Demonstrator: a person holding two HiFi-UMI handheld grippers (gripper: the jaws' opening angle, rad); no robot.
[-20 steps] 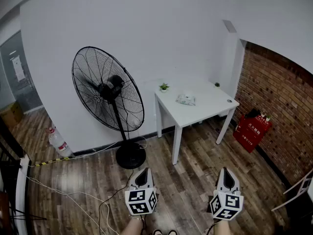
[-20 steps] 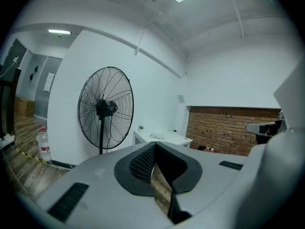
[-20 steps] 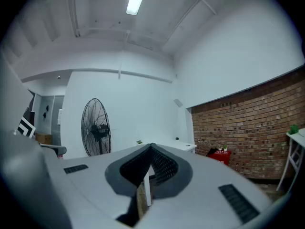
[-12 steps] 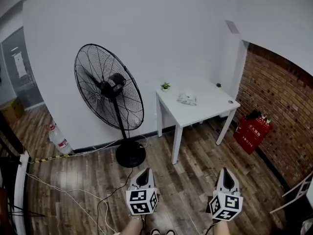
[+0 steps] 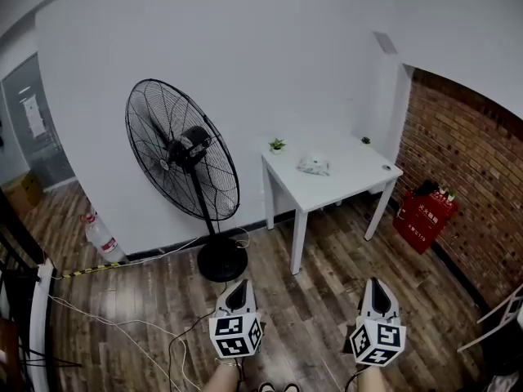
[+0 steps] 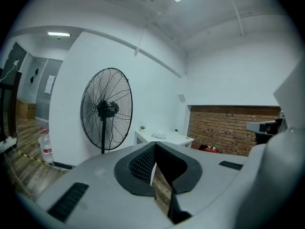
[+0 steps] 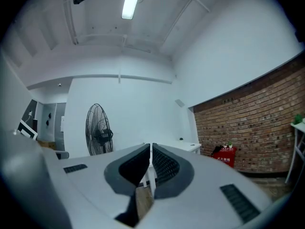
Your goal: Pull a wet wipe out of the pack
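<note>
Far ahead, the wet wipe pack [image 5: 313, 166] lies on the white surface [image 5: 353, 172]. Left tongs [image 5: 238, 287] and right tongs [image 5: 375, 286] are both pressed together, gripping nothing, well apart from it.

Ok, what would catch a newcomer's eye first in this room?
The tall black pedestal fan stands against the white wall, left of the white table bearing the wet wipe pack. Nearest the camera, the left gripper and right gripper hang shut and empty above the wood floor.
</note>
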